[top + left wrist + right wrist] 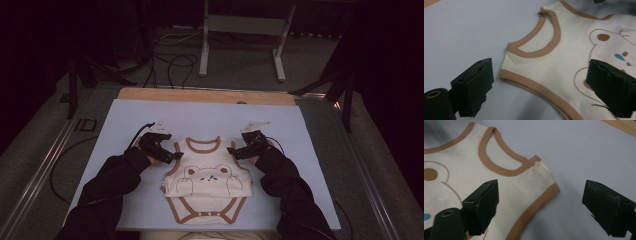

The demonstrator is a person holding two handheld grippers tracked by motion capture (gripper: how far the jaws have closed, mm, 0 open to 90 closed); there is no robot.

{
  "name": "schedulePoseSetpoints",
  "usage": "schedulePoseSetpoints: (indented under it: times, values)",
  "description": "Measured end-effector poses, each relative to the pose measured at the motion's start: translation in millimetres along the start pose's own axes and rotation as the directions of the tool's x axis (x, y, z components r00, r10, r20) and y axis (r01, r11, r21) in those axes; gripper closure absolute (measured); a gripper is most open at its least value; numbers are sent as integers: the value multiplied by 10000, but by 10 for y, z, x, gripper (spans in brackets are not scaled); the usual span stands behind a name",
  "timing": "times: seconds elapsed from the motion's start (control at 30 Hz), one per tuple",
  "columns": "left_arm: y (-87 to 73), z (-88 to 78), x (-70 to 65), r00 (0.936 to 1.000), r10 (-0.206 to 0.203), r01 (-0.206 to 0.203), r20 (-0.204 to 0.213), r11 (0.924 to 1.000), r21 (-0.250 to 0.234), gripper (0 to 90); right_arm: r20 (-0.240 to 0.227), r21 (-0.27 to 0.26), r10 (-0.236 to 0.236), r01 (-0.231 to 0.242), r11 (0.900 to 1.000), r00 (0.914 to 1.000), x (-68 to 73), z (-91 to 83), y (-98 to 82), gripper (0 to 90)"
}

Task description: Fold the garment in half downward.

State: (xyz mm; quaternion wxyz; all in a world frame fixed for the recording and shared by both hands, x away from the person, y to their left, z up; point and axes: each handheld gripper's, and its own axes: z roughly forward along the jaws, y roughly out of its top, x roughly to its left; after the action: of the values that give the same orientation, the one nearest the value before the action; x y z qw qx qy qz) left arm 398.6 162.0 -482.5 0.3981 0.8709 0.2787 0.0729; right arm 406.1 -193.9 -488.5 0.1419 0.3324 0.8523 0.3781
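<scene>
A cream baby bodysuit with brown trim and a bear print lies flat, front up, on a pale blue mat, neck toward the far side. My left gripper is at its left shoulder and my right gripper at its right shoulder. In the left gripper view the left gripper is open, one jaw over the mat and the other over the bear print, with the bodysuit shoulder between them. In the right gripper view the right gripper is open too, straddling the bodysuit shoulder corner. Neither grips the cloth.
The mat covers a wooden table whose far edge shows as a bare strip. Beyond it a white stand and loose cables sit on the floor. Metal rails run along both sides of the table. Dark sleeves enter from the bottom.
</scene>
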Motion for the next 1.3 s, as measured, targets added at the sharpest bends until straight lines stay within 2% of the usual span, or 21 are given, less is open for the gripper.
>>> schedulePoseSetpoints:
  times: [0.07,0.13,0.2,0.33,0.5,0.7,0.77,0.93,1.0,1.03,1.1,1.13,1.17,1.3]
  values:
    - [-11,37,49,10000,-91,91,-3,10000,26,108,16,106,-20,20,9999,10000,-40,36,1,153]
    - [-30,69,109,9995,-305,305,-85,9995,36,143,-109,242,-273,275,9993,9996,-72,70,-5,166]
    - [-45,100,161,9989,-461,461,-38,9989,14,155,-171,324,-209,214,9992,9996,-105,109,-3,199]
    - [-54,146,213,9984,-565,566,-39,9983,120,168,-219,422,-317,326,9986,9993,-143,159,7,223]
    - [-58,241,270,9980,-631,634,-91,9976,273,199,-453,440,-211,231,9988,9988,-209,252,43,314]
    - [-88,333,307,9976,-670,677,-159,9966,468,326,-476,781,-297,333,9964,9984,-229,358,90,386]
    - [-92,347,307,9976,-681,687,-142,9965,486,340,-476,798,-325,362,9962,9983,-242,374,93,399]
    - [-116,410,318,9976,-663,674,-203,9958,621,462,-402,1059,-278,320,9939,9988,-284,450,96,460]
    - [-118,411,320,9976,-669,679,-201,9959,591,471,-426,1079,-270,314,9937,9987,-290,465,89,464]
    - [-118,414,326,9972,-691,705,-291,9961,531,514,-421,1194,-212,261,9925,9989,-301,491,73,485]
    - [-118,414,325,9974,-675,689,-264,9961,554,531,-487,1222,-198,256,9922,9986,-304,500,64,496]
    - [-114,415,317,9972,-681,697,-294,9958,585,546,-457,1206,-170,224,9925,9988,-304,500,59,512]
    - [-105,419,300,9983,-518,534,-252,9963,670,564,-475,1213,-168,224,9924,9987,-299,498,61,531]
    - [-90,431,285,9985,-515,529,-197,9957,764,610,-546,1262,-258,325,9915,9982,-272,495,64,613]
